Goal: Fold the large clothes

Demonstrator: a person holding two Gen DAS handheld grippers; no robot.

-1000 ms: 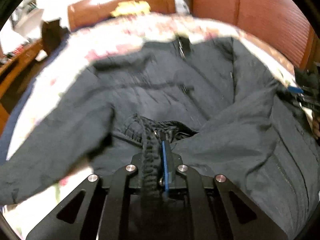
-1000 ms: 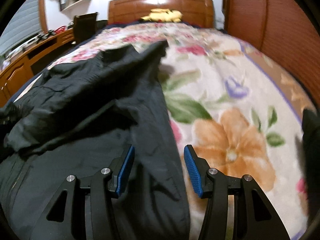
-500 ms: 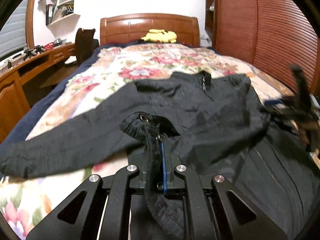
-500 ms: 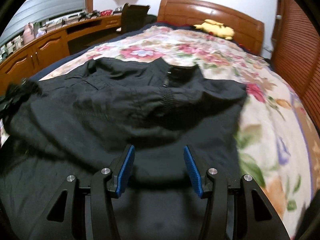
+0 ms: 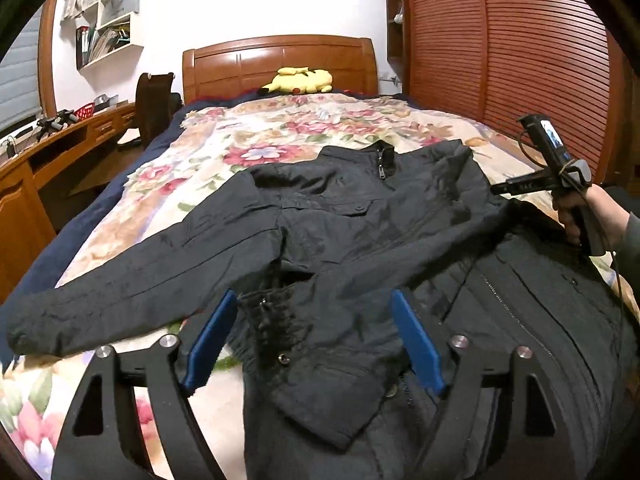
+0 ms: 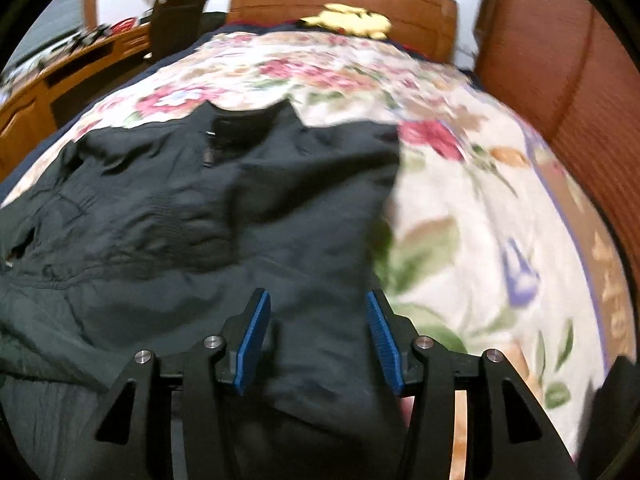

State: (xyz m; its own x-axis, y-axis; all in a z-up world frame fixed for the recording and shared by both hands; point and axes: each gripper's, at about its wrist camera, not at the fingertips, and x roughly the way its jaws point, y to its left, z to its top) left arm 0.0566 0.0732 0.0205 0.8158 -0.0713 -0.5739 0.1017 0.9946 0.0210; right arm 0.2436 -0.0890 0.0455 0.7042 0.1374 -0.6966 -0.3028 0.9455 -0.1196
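Note:
A large black jacket (image 5: 352, 232) lies spread on the floral bedspread (image 5: 280, 128), collar toward the headboard. One sleeve (image 5: 120, 280) stretches out to the left; the other sleeve is folded across the body, its cuff (image 5: 280, 320) lying between my left gripper's (image 5: 316, 332) open blue pads. My right gripper (image 6: 318, 340) is open and empty just above the jacket's (image 6: 200, 220) right side near its edge. It also shows in the left wrist view (image 5: 552, 168), held by a hand at the right.
A wooden headboard (image 5: 280, 60) with a yellow plush toy (image 5: 300, 80) is at the far end. A slatted wooden wardrobe (image 5: 520, 60) lines the right side. A desk (image 5: 60, 132) and dark chair (image 5: 154, 100) stand to the left of the bed.
My left gripper has opened and released the sleeve cuff, which now lies on the jacket body. My right gripper has shifted rightward over the jacket's right edge, still open.

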